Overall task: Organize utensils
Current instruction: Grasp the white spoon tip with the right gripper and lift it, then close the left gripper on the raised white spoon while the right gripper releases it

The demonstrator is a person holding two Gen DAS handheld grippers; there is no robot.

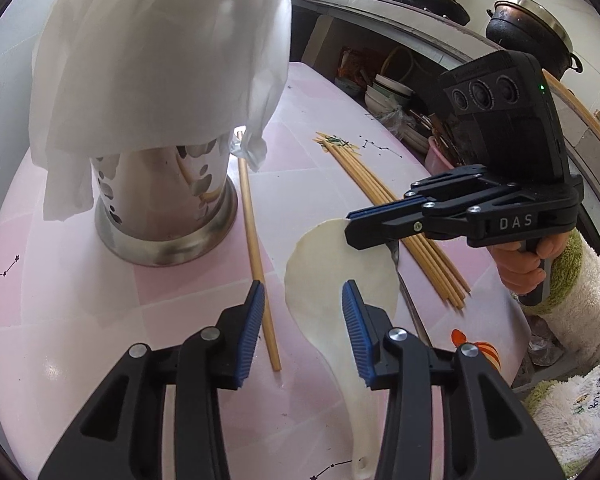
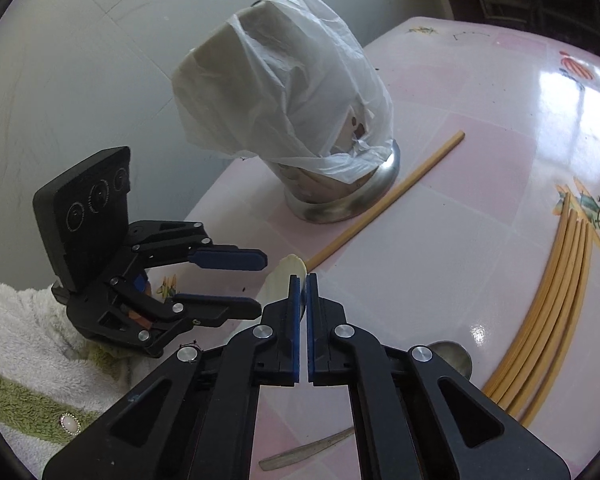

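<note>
Plastic rice paddle point(image 1: 336, 280): your right gripper point(image 2: 303, 280) is pinched on its rim, frame centre.
Left gripper point(image 1: 303, 312): spread wide, empty.
Risk: thin edge grip, so your paddle may pivot out.

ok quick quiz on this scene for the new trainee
1. True or false: the left claw is shut.
2. What does the right claw grip? A) spoon B) paddle C) chopstick
3. What covers the holder?

Key: 1 false, it is open. 2 B, the edge of the paddle. 3 a plastic bag.
</note>
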